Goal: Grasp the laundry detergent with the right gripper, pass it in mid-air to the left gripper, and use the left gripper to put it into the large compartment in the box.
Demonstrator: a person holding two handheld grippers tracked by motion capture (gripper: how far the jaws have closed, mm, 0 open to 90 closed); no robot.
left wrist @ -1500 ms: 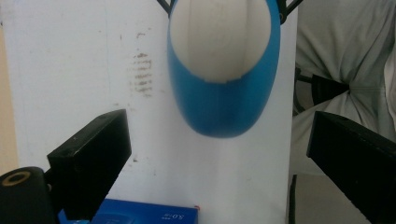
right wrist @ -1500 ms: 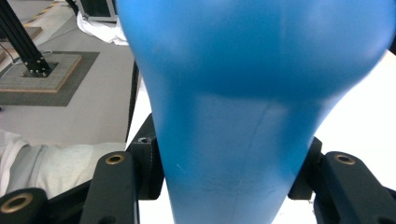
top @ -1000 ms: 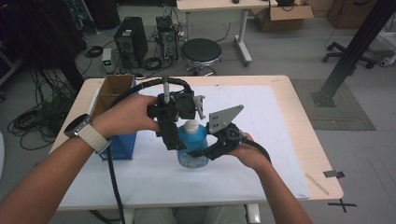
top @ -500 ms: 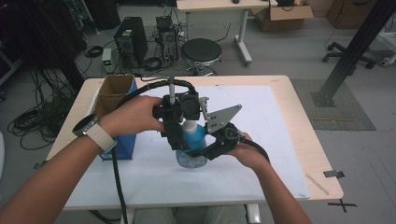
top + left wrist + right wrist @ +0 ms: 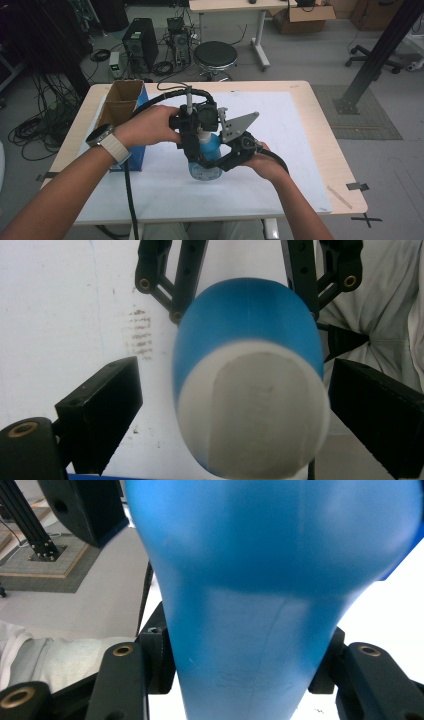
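A blue bottle (image 5: 209, 148) with a white cap (image 5: 252, 410) stands upright on the white mat (image 5: 300, 150) at mid-table. My right gripper (image 5: 216, 162) comes in from the right and is shut on the bottle's lower body; in the right gripper view the blue body (image 5: 260, 580) sits between its pads (image 5: 161, 665). My left gripper (image 5: 197, 132) reaches down over the top of the bottle. Its black pads (image 5: 100, 410) stand on either side of the cap, with a clear gap on the left side, so it is open.
An open cardboard box with blue sides (image 5: 122, 107) stands at the table's left, close to my left forearm. The left gripper's cable (image 5: 129, 190) trails off the front edge. A round stool (image 5: 215, 55) stands beyond the far edge.
My left gripper has edged a little to the right, settling over the bottle's top. The right gripper and the bottle have stayed put.
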